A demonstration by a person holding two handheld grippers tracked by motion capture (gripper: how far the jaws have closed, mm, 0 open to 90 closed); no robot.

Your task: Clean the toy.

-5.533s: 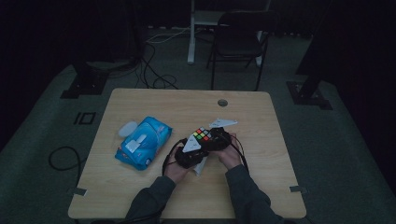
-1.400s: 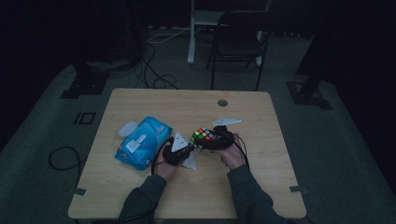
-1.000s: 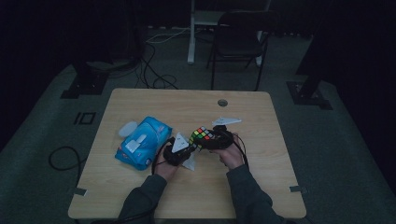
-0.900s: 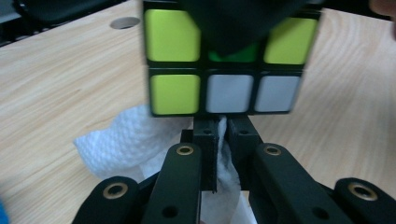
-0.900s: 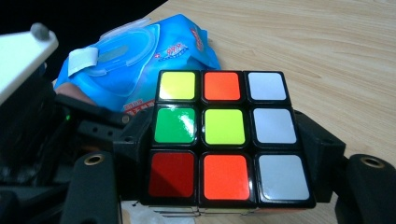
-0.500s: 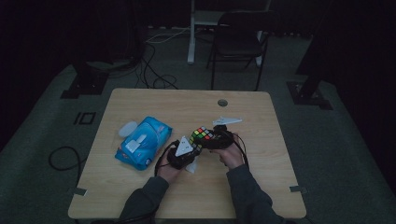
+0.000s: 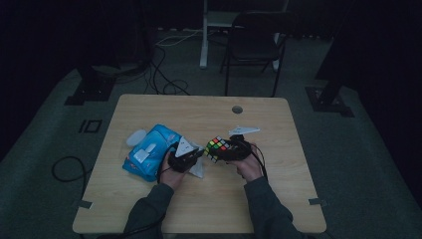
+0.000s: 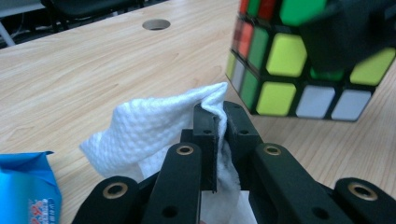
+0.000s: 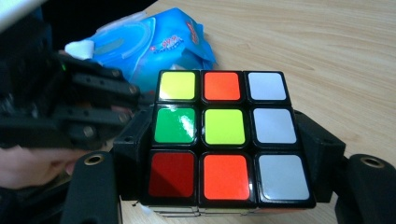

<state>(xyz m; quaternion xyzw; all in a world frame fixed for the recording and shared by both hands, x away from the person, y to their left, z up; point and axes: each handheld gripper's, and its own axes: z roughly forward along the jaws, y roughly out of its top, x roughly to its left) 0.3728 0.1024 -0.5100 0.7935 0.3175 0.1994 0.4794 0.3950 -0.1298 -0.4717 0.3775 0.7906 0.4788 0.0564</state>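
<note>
Left gripper [image 8: 217,122]: clamped on a white textured wipe [image 8: 154,128].
Right gripper [image 9: 226,140]: clamped on a multicoloured puzzle cube [image 9: 224,135].
Blue wipes pack [image 7: 149,152]: apparently just beside the left gripper.

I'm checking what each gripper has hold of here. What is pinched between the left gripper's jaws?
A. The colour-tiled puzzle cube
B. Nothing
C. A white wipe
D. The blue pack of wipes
C: in the left gripper view the left gripper has its jaws closed on a fold of the white wipe, while the puzzle cube sits in the right gripper.
</note>
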